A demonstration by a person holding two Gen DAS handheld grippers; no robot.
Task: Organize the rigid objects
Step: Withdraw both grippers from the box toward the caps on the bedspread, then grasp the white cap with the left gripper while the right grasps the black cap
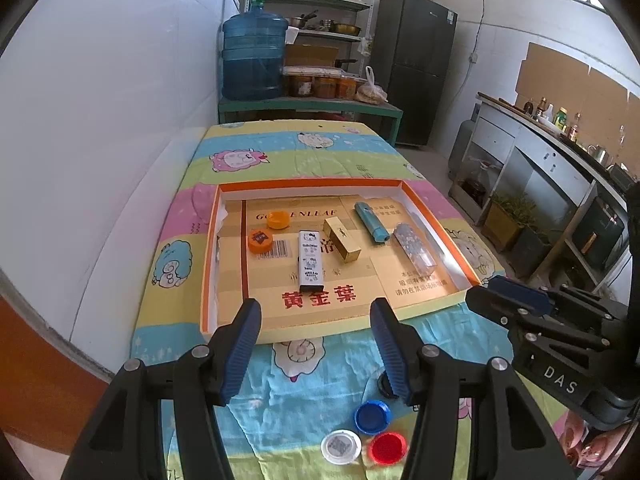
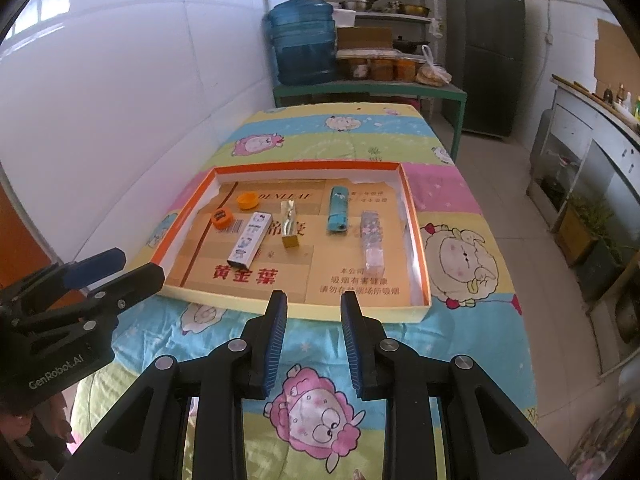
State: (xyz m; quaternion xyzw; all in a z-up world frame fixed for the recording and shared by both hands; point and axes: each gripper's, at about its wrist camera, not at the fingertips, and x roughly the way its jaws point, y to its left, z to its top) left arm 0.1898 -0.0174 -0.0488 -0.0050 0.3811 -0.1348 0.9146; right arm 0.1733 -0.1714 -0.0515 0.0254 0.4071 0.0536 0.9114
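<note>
Three caps (image 1: 366,436) outside the tray (image 1: 208,280)

The cloth (image 1: 256,412) is striped blue, yellow and pink with cartoon sheep. The tray (image 1: 210,264) has an orange rim, white walls and a tan floor with red characters. In it lie two orange caps (image 1: 260,241), a white tin (image 1: 309,258), a gold box (image 1: 342,239) and a teal lighter (image 1: 371,222). Near the cloth's front edge sit blue (image 1: 372,416), white (image 1: 341,446) and red caps (image 1: 387,447). The gripper pads (image 1: 242,344) are blue on black arms.

Left gripper (image 1: 314,344): black angular frame; ribbed blue pads (image 1: 242,350); silver screws; "GenRobot.AI" lettering; right gripper (image 2: 314,340) alike, marked "DAS".
</note>
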